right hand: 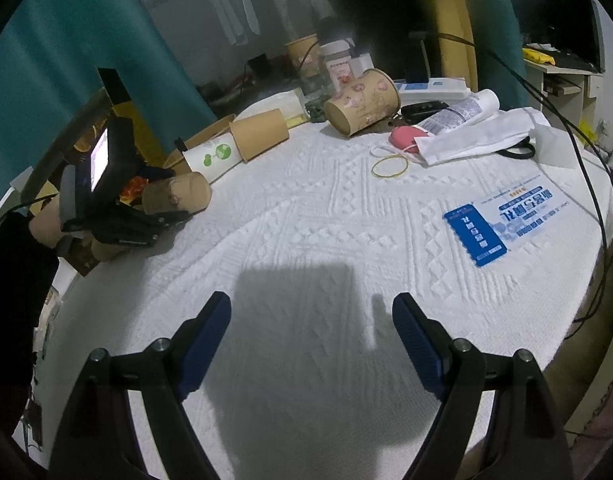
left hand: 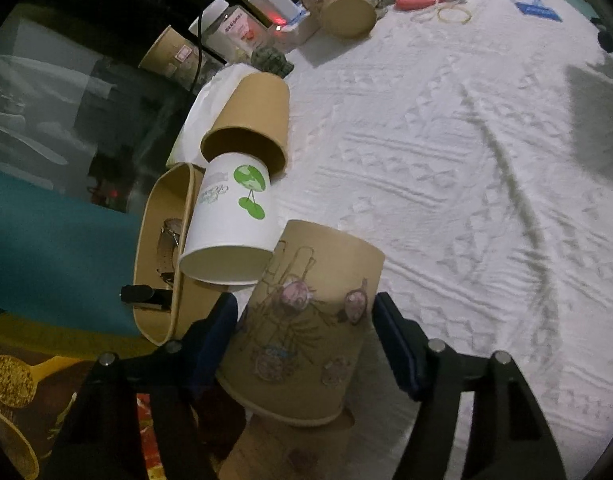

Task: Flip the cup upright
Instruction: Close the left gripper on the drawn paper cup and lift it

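A brown paper cup with flower drawings (left hand: 302,332) lies tilted between the blue pads of my left gripper (left hand: 306,316), its rim toward the camera and its base away. The pads stand at the cup's sides; whether they press on it I cannot tell. The same cup (right hand: 178,196) and the left gripper (right hand: 162,220) show at the table's left edge in the right wrist view. My right gripper (right hand: 312,316) is open and empty above the white tablecloth (right hand: 326,220).
A white cup with green print (left hand: 234,220) and a plain brown cup (left hand: 254,120) lie on their sides beyond the held cup, beside a brown tray (left hand: 162,248). A larger flowered cup (right hand: 362,100) lies at the back among bottles. A rubber band (right hand: 390,166) and blue leaflet (right hand: 502,224) lie right.
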Demonstrator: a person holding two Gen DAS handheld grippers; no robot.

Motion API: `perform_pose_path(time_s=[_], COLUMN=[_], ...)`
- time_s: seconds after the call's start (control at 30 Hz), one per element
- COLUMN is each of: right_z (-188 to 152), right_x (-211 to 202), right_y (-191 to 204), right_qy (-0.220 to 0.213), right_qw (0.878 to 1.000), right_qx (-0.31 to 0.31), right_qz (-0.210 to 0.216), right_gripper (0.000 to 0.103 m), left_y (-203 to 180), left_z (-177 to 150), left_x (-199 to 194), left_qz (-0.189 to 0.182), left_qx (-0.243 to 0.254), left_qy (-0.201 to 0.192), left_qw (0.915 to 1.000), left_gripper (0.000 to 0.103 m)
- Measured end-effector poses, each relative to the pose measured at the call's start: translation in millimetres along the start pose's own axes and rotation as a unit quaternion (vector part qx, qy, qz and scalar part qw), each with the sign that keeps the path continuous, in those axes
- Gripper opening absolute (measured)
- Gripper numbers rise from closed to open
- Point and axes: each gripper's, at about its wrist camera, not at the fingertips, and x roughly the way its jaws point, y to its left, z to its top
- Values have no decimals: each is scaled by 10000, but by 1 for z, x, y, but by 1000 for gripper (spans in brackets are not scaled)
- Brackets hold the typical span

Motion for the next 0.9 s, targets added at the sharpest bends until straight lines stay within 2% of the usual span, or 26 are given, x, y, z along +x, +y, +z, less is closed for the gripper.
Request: perform_pose_path(time_s=[0.2,0.4,0.53,0.7,0.9], right_z=[-4,-19,-35,-59,-93], right_x=[-13,-34,-52,-70,-83], right_y=[8,22,34,44,48], right_qy=[-71,-139,-185,-174,-45], right_qw=[10000,9998,9995,9992,9992], right_qx=[-35,-135,-233,-340,-400], right_qz=[5,26,61,83,75], right_gripper=[81,81,81,81,81], left_y=[-15,-52,-95,-152,-205], left_z=[0,-1,-11,-24,-40], left_x=[-41,-110,-151,-184,-205], left_qz=[45,123,46,-58,-491], left_qx=[41,214,476,768,1147], left_qy=[-226,-604,-710,-773,-716], left_qw=[9997,9979,9963,9940,9896], left_gripper=[68,68,68,68,68])
